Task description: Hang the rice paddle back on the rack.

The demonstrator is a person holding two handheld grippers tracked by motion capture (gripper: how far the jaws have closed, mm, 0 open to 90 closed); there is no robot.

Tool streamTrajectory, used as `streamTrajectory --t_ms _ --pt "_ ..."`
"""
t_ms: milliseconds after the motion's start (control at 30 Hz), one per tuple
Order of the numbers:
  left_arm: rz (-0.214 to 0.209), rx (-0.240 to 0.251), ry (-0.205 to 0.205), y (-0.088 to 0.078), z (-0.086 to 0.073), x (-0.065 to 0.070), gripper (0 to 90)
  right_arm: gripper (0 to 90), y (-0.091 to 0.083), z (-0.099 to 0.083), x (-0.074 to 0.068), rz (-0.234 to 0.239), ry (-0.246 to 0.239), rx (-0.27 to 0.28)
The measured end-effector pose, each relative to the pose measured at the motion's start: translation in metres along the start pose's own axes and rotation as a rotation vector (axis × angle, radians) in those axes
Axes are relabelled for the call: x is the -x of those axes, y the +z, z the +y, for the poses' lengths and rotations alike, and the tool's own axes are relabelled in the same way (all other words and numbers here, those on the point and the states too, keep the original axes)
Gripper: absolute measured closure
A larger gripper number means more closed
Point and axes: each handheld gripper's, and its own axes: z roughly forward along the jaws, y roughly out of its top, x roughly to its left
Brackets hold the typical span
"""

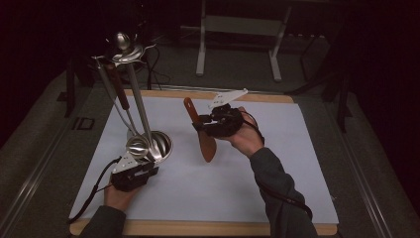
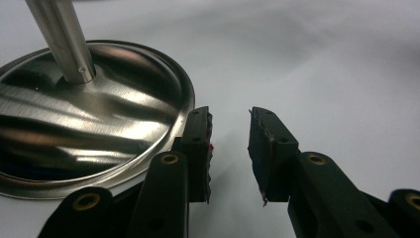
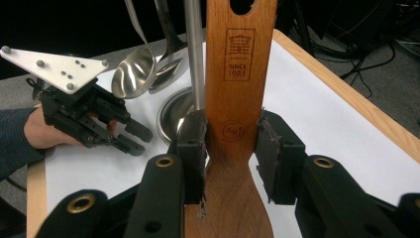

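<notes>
Above the middle of the white surface (image 1: 277, 188), the right claw (image 1: 208, 125) grips a wooden spatula (image 1: 205, 141) at its neck, jaws closed on both edges, handle pointing up and away, blade hanging toward the person. Judging by the layout, the spatula is headed for the metal utensil stand (image 1: 148, 144) at the left, where a ladle (image 1: 137, 146) already hangs. To do it well, the hole in the handle end should be brought level with a free hook at the stand's top (image 1: 123, 47), keeping the blade clear of the pole and ladle. The right forearm reaches in from below, wrist bent inward. The left claw (image 1: 143, 171) rests low, just beside the stand's round base (image 2: 94, 129), jaws parted and empty, probably well placed to steady it.
</notes>
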Motion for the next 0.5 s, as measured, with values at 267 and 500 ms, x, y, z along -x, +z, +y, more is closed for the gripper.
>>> streamTrajectory --t_ms 267,500 --pt "-0.001 -0.002 -0.003 0.0 0.0 0.0 70.3 66.3 -0.003 0.007 0.0 -0.002 -0.01 0.005" --pt "-0.001 -0.002 -0.002 0.0 0.0 0.0 70.2 66.3 -0.004 0.015 -0.001 -0.004 -0.029 0.012"
